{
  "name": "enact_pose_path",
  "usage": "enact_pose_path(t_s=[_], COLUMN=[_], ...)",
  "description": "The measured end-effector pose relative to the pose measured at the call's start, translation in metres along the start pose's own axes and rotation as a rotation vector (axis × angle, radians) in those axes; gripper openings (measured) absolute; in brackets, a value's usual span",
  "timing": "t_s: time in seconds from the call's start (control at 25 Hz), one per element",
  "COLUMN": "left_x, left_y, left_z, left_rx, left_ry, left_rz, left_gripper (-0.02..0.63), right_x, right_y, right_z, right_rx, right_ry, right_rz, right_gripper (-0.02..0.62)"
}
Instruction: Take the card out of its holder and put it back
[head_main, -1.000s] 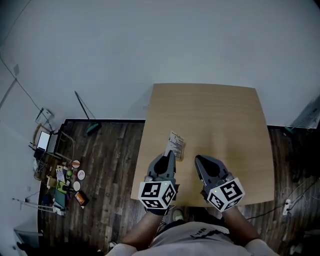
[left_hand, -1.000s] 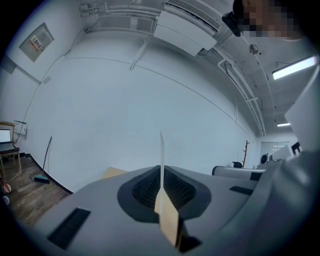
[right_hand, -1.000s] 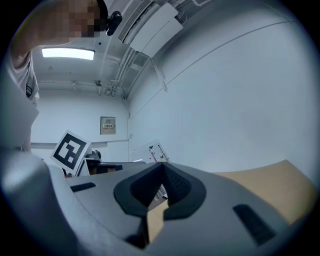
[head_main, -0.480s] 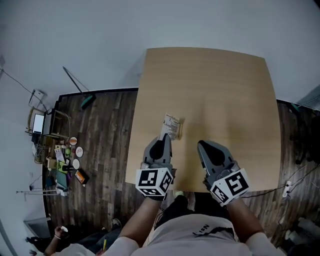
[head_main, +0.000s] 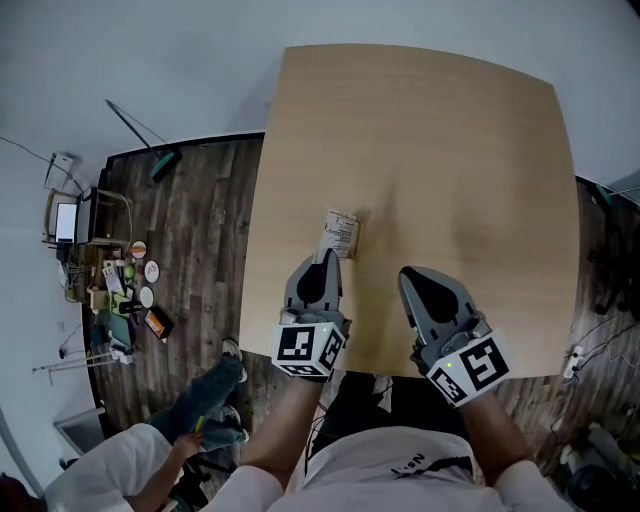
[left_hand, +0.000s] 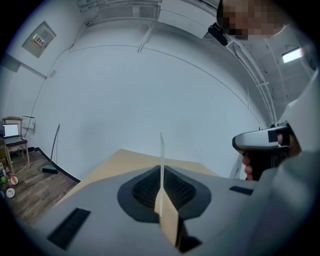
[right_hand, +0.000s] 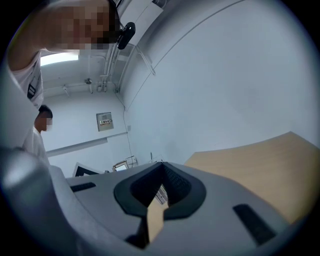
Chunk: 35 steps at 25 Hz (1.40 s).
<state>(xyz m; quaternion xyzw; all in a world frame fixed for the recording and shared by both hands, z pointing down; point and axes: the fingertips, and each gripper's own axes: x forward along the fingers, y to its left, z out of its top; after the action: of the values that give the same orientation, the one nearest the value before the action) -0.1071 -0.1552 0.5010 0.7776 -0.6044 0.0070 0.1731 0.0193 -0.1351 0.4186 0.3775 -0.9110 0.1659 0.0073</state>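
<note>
A white printed card (head_main: 340, 233) sticks out from the tip of my left gripper (head_main: 327, 264), over the left part of the wooden table (head_main: 450, 150). I cannot tell the card apart from its holder. In the left gripper view the card (left_hand: 161, 157) stands edge-on as a thin upright sheet, pinched between the jaws of the left gripper (left_hand: 161, 186), which is shut on it. To the right, my right gripper (head_main: 413, 279) hovers near the table's front edge. Its jaws meet with nothing held in the right gripper view (right_hand: 159, 192), and the card (right_hand: 161, 194) shows through the slit.
The table's left edge (head_main: 252, 250) drops to a dark plank floor with a broom (head_main: 150, 150) and a cluttered rack (head_main: 115, 290). A second person (head_main: 150, 455) stands at the lower left. White walls surround the table.
The view has shifted, so the table sits higher and larger in frame. Both grippers and the card keep the same stance. A person has come into view at the lower left.
</note>
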Motion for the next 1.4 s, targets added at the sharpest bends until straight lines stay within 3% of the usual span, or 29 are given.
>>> enact_pose_path(t_s=[0.52, 1.4], left_x=[0.026, 0.037], left_y=[0.025, 0.036], left_z=[-0.056, -0.067], left_rx=[-0.034, -0.108], left_ry=[0.048, 0.031], left_rz=[0.04, 0.066], left_gripper=[0.026, 0.026], right_x=[0.01, 0.005], right_y=[-0.02, -0.033], right_z=[-0.043, -0.052], right_rx=[0.049, 0.055], right_ry=[0.07, 0.096], right_rz=[0.002, -0.009], right_gripper=[0.012, 0.012])
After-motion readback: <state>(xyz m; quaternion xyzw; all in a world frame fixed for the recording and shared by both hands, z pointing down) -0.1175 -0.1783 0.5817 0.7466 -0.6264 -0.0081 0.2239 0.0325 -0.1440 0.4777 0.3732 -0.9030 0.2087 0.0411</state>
